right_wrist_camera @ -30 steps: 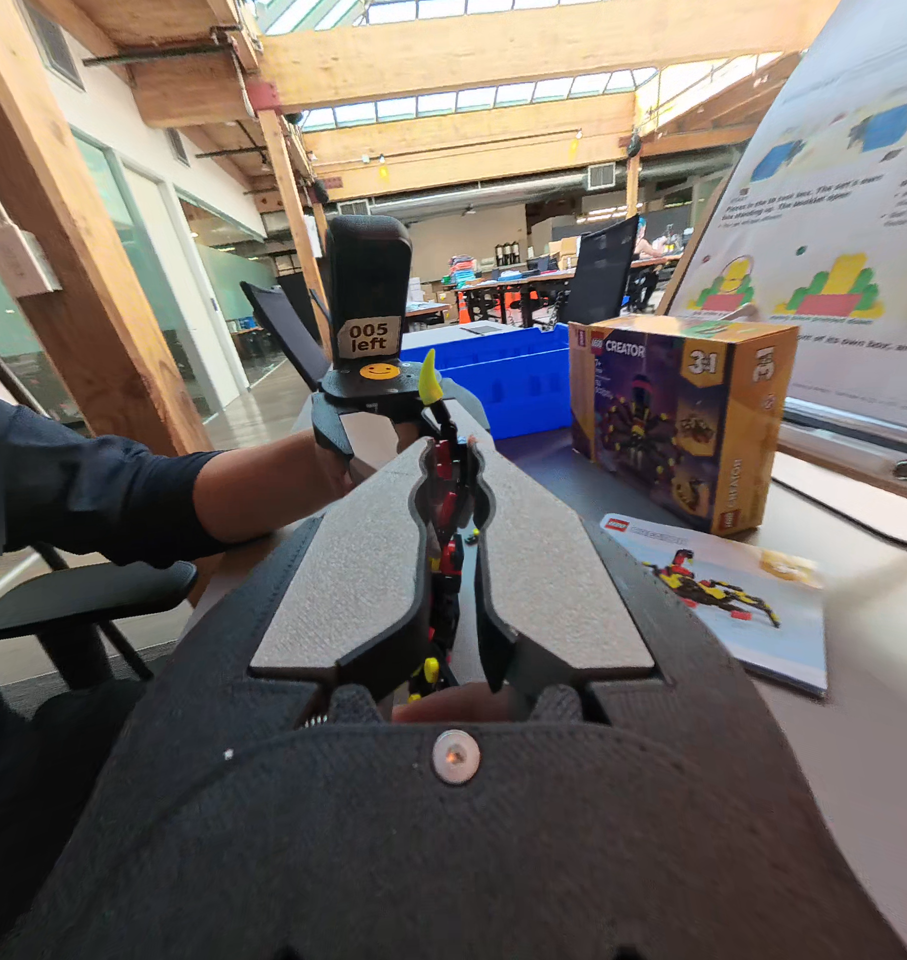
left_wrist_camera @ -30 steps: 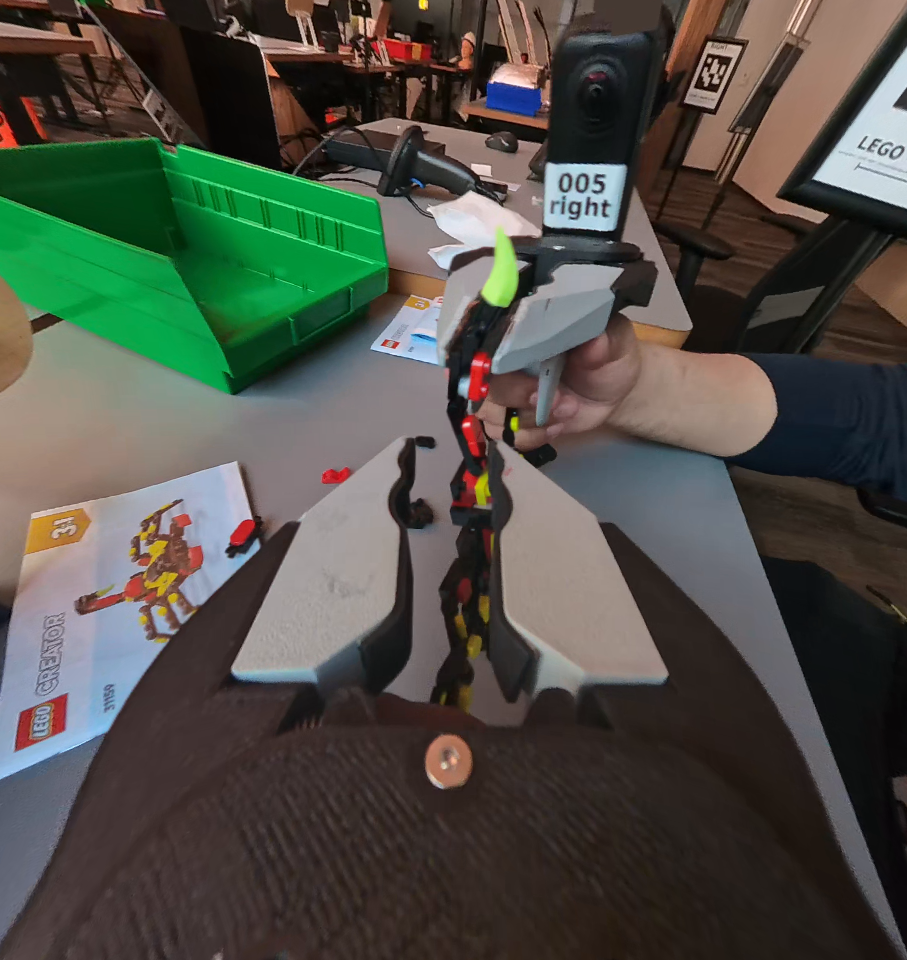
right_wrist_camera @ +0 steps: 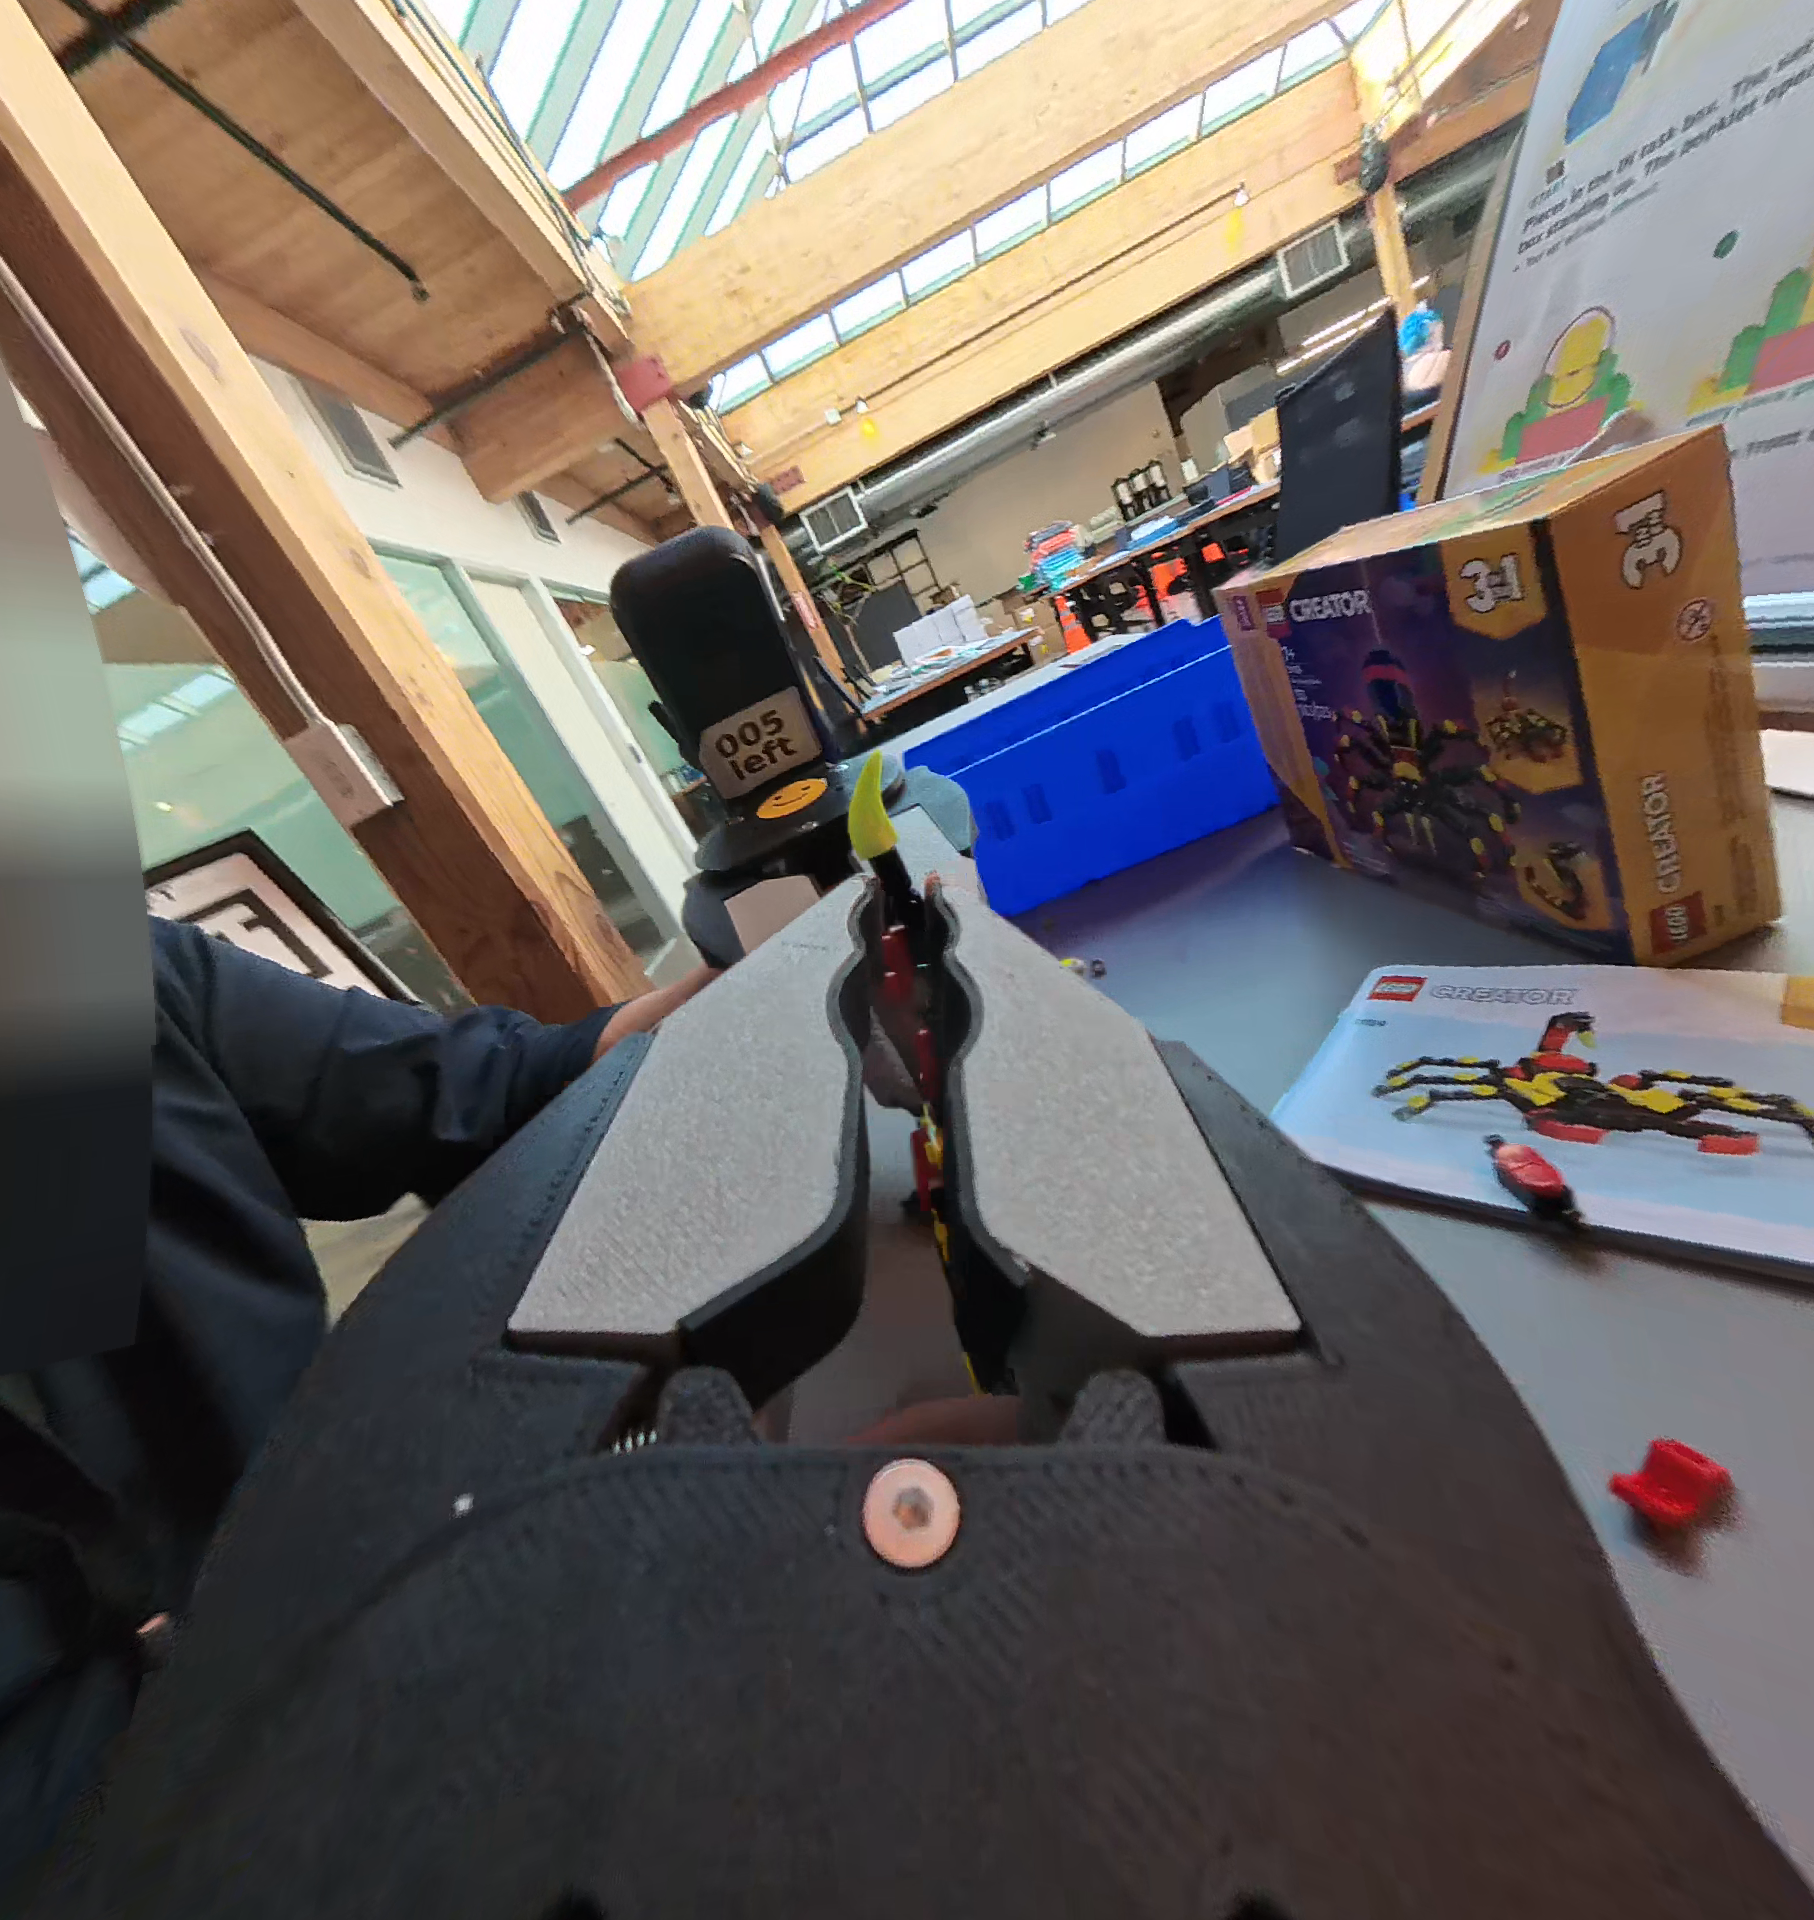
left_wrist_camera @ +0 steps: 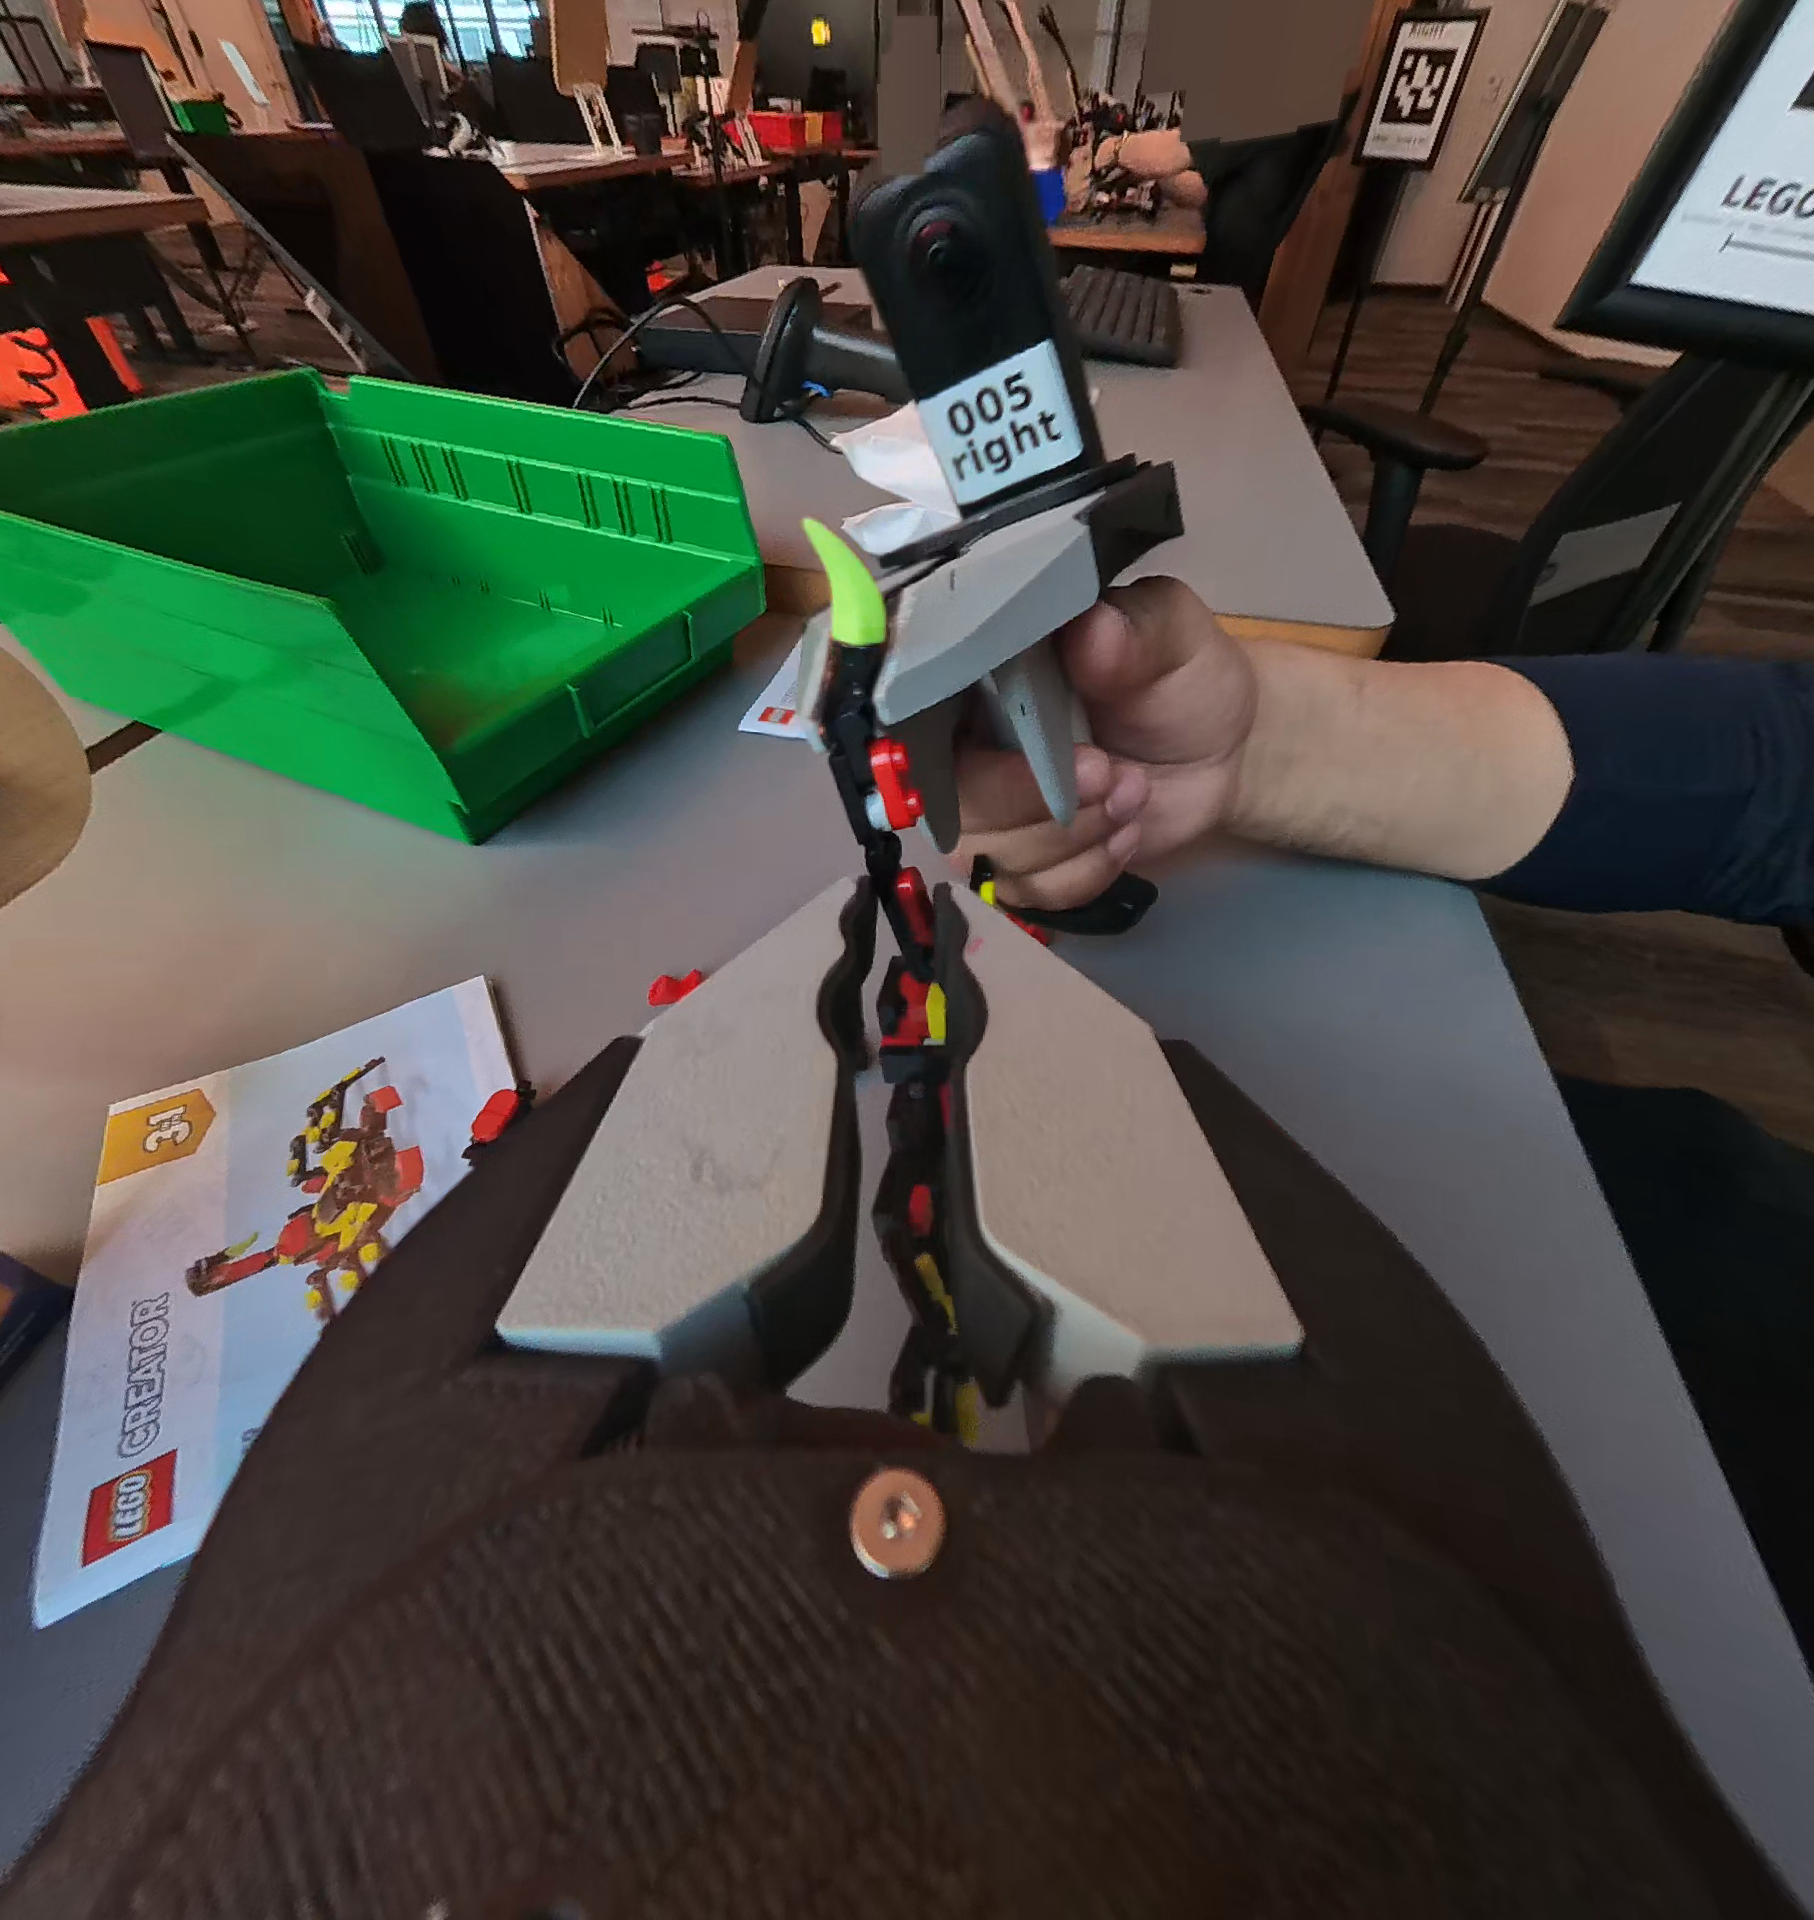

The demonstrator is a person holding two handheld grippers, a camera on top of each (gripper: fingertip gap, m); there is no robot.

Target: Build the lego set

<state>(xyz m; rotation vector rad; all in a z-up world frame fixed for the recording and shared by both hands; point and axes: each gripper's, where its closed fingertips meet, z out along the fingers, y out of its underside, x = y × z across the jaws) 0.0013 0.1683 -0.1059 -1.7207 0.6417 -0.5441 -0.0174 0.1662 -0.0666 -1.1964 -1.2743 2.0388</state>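
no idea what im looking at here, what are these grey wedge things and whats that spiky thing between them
No robot: a person holds two hand-held grippers, each with a camera looking along its grey wedge fingers. The left gripper and the right gripper each get one picture, and each shows the other farther off. Both are closed on one jointed black, red and yellow toy-brick chain with a lime-green horn tip, held above the grey table. On the table lie a green plastic bin, printed building booklets, a cardboard toy box, a blue bin and loose red bricks.
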